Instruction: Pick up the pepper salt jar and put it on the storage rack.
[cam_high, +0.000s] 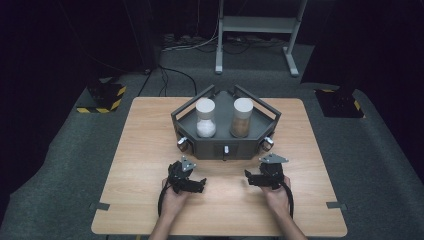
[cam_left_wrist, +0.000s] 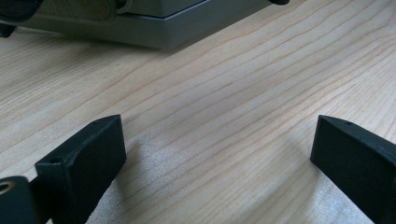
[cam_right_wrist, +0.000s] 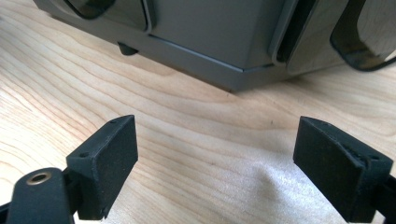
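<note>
Landmark: dark grey tray (cam_high: 225, 146) at far middle of wooden table (cam_high: 135, 165).

Left gripper (cam_high: 200, 184) near tray's front left corner, low over table, jaws spread, nothing between.

Jar with white powder (cam_high: 205, 118) in tray's left half, jar with brown powder (cam_high: 242, 117) in right half, both upright.

Right gripper (cam_high: 248, 176) near tray's front right corner, jaws spread, nothing between.

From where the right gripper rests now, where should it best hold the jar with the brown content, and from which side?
Grip the clear brown-filled jar with the white lid around its upper body, just under the lid, coming from above and the front. It stands upright in the dark grey angular tray, whose walls cover its base, and the white-filled jar stands close beside it. The right gripper is open.
</note>
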